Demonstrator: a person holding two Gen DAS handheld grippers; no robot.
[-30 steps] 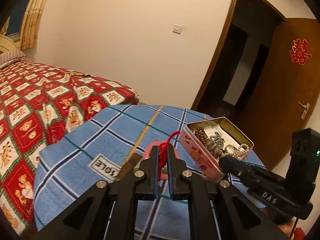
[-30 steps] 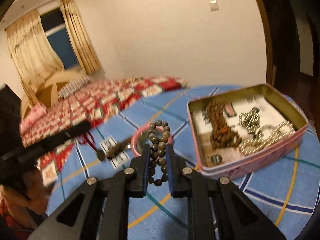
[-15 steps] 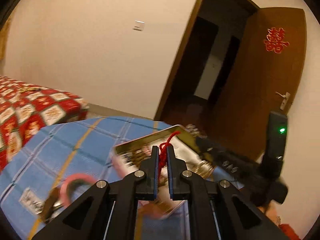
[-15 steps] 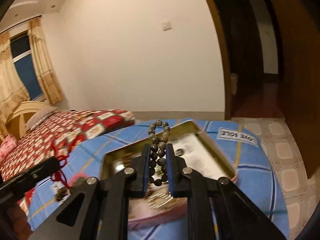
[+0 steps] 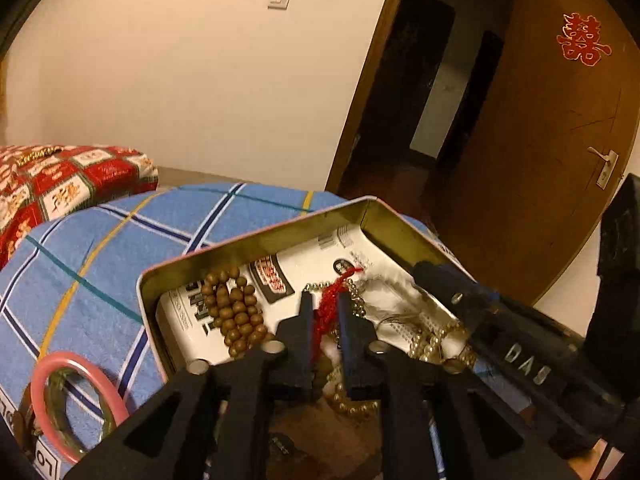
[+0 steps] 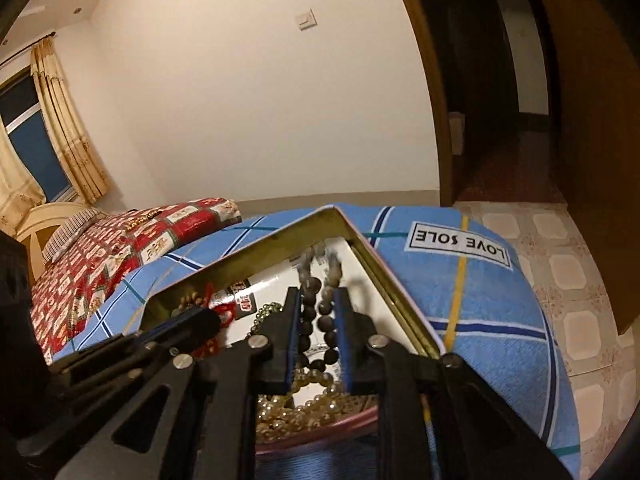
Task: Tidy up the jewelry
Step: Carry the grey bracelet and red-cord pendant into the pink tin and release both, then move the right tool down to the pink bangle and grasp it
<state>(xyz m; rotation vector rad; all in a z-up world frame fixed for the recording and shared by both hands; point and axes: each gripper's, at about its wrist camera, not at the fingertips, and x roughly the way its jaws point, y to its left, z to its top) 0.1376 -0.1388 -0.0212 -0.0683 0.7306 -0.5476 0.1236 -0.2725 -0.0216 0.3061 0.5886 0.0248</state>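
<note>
We are holding both tools over an open pink rectangular metal tin (image 5: pixel 256 240) that sits on a table covered with a blue checked cloth (image 5: pixel 120 248), so each piece can drop inside. The left tool (image 5: pixel 323 320) has just been opening; a red knotted cord (image 5: pixel 326 312) is hanging loosely between its parted jaws. The right tool (image 6: pixel 316 320) has also just been opening, and a strand of dark round beads (image 6: pixel 320 304) is slipping between its jaws. Brown wooden beads (image 5: pixel 232 312) and pale pearl strands (image 6: pixel 296 404) are already lying in the tin. A pink bangle (image 5: pixel 68 396) is waiting outside on the cloth.
</note>
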